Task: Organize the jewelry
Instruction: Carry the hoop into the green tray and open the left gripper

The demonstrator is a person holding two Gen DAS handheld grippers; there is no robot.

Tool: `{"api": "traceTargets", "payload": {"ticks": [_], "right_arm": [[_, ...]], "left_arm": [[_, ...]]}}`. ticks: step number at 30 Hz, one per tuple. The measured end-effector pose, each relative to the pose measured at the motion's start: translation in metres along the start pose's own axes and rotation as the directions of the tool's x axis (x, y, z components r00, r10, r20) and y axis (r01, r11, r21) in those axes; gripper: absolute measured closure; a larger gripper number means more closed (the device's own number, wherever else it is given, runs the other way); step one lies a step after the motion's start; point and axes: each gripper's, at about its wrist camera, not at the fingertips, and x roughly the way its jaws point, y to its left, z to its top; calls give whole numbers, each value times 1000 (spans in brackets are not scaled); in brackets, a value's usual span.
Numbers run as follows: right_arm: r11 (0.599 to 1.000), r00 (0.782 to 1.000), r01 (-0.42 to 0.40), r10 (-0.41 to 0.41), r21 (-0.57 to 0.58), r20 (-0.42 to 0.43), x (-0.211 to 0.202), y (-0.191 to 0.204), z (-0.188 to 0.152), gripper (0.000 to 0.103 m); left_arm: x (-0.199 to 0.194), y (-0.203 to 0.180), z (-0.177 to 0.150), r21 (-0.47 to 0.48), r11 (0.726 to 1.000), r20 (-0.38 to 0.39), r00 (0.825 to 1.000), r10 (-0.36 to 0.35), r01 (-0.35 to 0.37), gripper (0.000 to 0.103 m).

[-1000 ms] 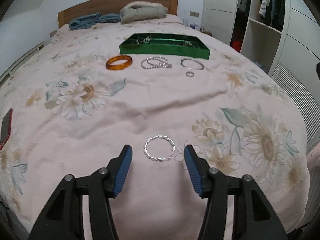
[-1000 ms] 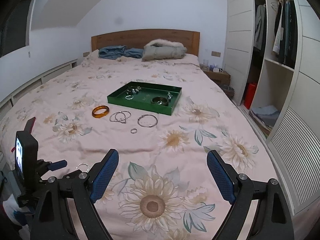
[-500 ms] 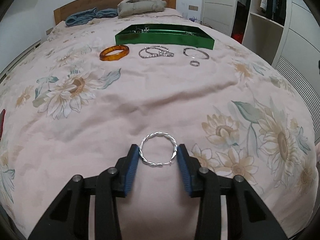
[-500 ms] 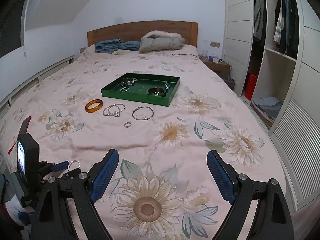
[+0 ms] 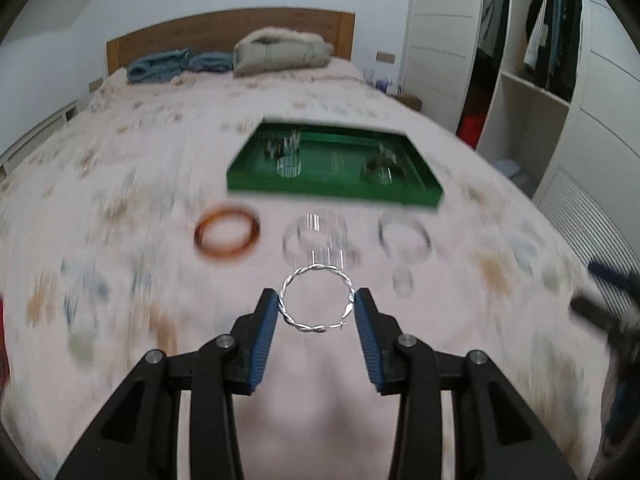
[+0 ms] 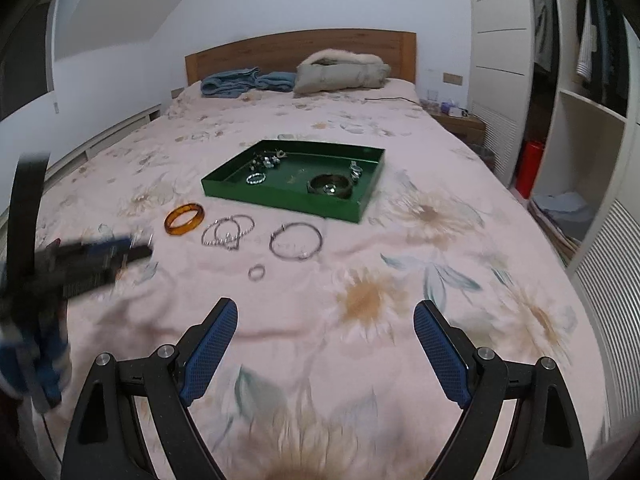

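Observation:
My left gripper [image 5: 316, 310] is shut on a twisted silver bangle [image 5: 317, 300] and holds it in the air above the bedspread, short of the row of jewelry. My left gripper also shows blurred in the right wrist view [image 6: 92, 258]. A green tray [image 5: 332, 196] [image 6: 288, 196] with several small pieces lies ahead. In front of it lie an amber bangle [image 6: 184, 219], a beaded bracelet [image 6: 228, 232], a silver bangle [image 6: 296, 241] and a small ring [image 6: 256, 272]. My right gripper [image 6: 326, 340] is open and empty above the bedspread.
The bed has a wooden headboard [image 6: 300, 52], a blue blanket [image 6: 244, 80] and a beige jacket [image 6: 340, 70] at the far end. A white wardrobe [image 6: 580, 120] with open shelves stands to the right. A radiator grille [image 6: 612, 280] is at the right edge.
My left gripper closed on the twisted silver bangle, lifted it off the bedspread and moved it forward toward the tray. My right gripper moved forward and stayed open.

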Motion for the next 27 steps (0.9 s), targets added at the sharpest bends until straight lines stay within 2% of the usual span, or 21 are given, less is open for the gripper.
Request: {"api": "traceTargets", "payload": {"ticks": [5,8,11,19,22,27], "right_arm": [[999,999,-37,37,4,-4,44,-6,27,14],[998,998,-57,57,7,-21,71,-12,38,14],[998,997,-66,66,15,-45,98,-18,45,15],[994,989,-105,106,16,-105,147,-25,48,21],[993,986,-115,116,14,-117,156,-24,47,21],[992,984,-120,122,23,-126,161,-23,43,21]], "left_arm": [[58,-1,67,4,1000,-1,1000,-1,1,66],[104,-6,98,1,1000,-37,999,-17,17,66],[148,-10,116,0,1000,-88,996,-16,16,66],[226,-20,118,26,999,-201,979,25,-20,66],[234,-21,113,49,998,-184,981,58,-50,65],[235,-23,110,57,997,-167,984,61,-52,65]]}}
